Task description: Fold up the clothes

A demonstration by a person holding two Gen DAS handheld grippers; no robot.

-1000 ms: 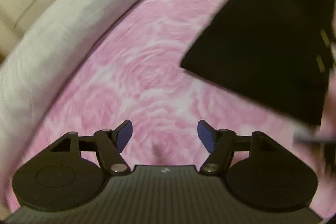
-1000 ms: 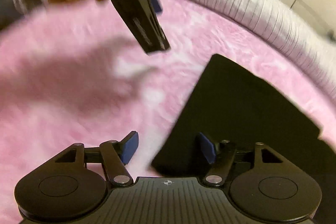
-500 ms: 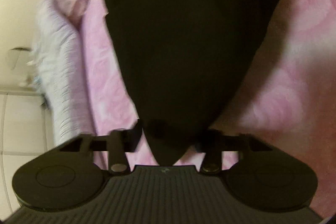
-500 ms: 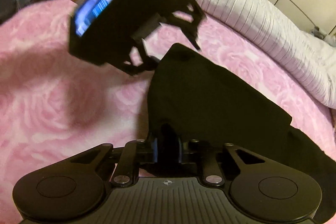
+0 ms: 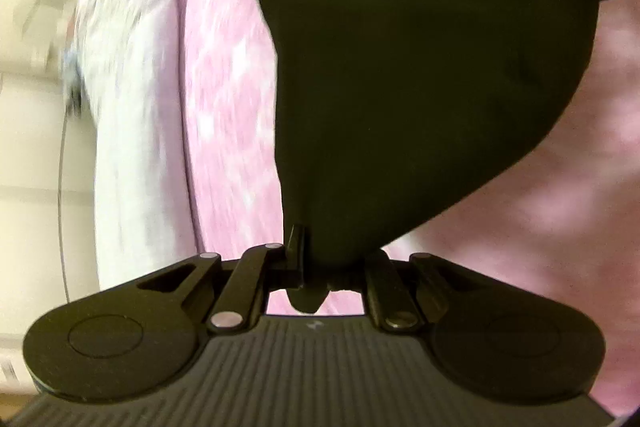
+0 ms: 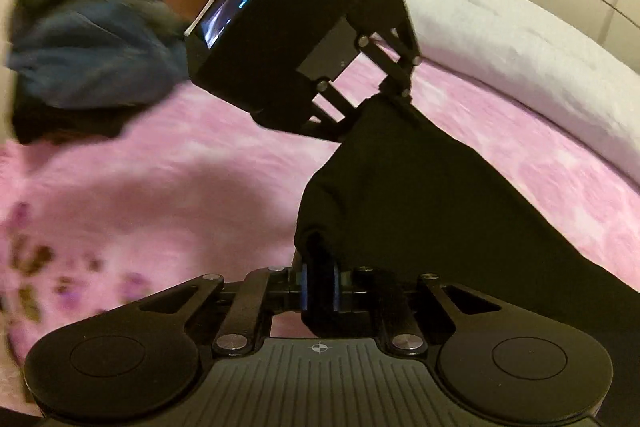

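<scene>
One black garment [image 6: 420,195], two grippers, one pink blanket [image 6: 160,187].

the black garment [image 6: 420,195] is matt cloth, smooth and light-swallowing. the blanket [image 6: 180,195] under it looks like soft, fuzzy pink cloth with a rose pattern. at 1 o'clock the white bedding [image 6: 500,39] is pale matt cloth. the right hand-held gripper [image 6: 319,287] and left hand-held gripper [image 5: 316,259] are matt black plastic with ribbed bodies, shiny metal pivot pins; the right's blue pads [image 6: 305,287] look smooth.
</scene>
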